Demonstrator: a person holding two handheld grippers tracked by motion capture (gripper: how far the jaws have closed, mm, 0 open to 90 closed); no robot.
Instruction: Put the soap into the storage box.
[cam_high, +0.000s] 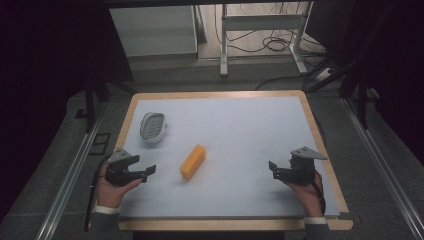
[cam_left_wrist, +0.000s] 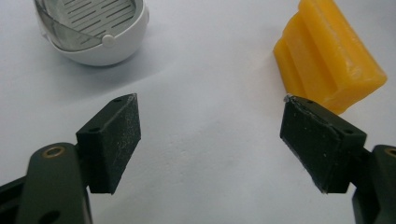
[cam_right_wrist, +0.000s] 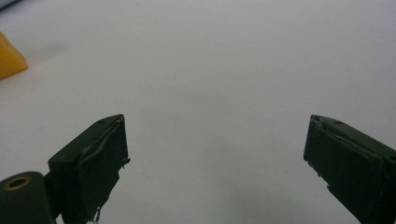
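A yellow-orange bar of soap (cam_high: 193, 161) lies on the pale table mat, a little left of the middle. Behind it to the left stands a white soap dish (cam_high: 152, 126) with a slotted grey insert. My left gripper (cam_high: 149, 171) rests low at the front left, pointing right toward the soap, jaws wide apart with nothing between them. In the left gripper view the soap (cam_left_wrist: 328, 52) is just beyond the right fingertip and the dish (cam_left_wrist: 95, 29) is at the upper left. My right gripper (cam_high: 273, 167) sits at the front right, open and empty, with a corner of the soap (cam_right_wrist: 10, 59) far off.
The mat lies on a wood-edged table (cam_high: 320, 135). Metal rails run along the floor on both sides, and a white frame with cables stands beyond the far edge.
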